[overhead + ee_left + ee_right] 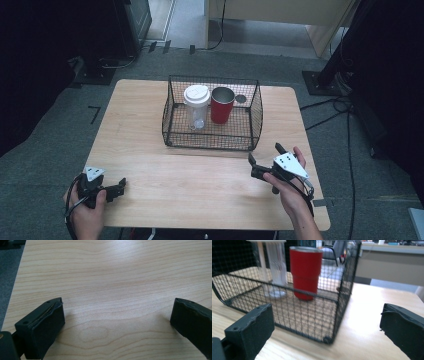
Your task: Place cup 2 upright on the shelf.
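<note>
The left gripper (120, 186) rests low over the table (200, 175) near its front left corner, jaws spread wide with only bare wood between them; well ahead of the right gripper (265, 154), whose jaws also stand wide apart and empty, sits the wire basket (210, 137); inside it the clear cup (196, 107) stands just left of the red tumbler (221, 106), both upright; in the right gripper view the cup's lid is cut off and the mesh blurs its base

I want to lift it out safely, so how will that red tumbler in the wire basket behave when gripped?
The red tumbler looks rigid metal, so it probably won't deform. Its smooth sides may be slippery. Tall, narrowing toward the base, it could tip against the clear cup beside it.
</note>
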The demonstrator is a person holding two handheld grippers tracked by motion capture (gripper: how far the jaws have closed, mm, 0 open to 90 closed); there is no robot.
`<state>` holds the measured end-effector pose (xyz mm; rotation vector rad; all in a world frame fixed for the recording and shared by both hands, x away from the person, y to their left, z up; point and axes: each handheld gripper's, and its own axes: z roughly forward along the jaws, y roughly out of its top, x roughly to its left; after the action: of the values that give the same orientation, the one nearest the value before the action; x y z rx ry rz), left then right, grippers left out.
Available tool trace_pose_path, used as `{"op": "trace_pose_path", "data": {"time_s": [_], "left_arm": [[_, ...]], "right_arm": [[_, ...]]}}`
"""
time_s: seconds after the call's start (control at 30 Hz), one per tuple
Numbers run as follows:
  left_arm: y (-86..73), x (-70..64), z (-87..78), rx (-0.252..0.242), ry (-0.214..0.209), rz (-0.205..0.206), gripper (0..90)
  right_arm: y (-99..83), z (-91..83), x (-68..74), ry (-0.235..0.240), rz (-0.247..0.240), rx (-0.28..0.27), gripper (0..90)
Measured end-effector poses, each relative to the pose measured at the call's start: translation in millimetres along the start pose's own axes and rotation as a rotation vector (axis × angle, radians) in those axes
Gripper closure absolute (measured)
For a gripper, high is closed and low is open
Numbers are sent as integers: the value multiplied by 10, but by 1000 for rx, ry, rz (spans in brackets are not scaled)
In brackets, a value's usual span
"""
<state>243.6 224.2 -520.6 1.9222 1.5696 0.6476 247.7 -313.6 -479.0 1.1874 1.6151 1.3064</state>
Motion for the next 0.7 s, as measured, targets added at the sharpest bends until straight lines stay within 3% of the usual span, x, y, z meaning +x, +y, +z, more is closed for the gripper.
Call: {"op": "trace_pose_path", "data": {"time_s": [0.37, 0.7], "left_arm": [[0, 0, 0, 0, 0, 0, 0], [0, 0, 0, 0, 0, 0, 0]], "right_arm": [[-311, -184, -208, -66, 20, 58, 0], [-501, -453, -411, -126, 53, 102, 0]]}}
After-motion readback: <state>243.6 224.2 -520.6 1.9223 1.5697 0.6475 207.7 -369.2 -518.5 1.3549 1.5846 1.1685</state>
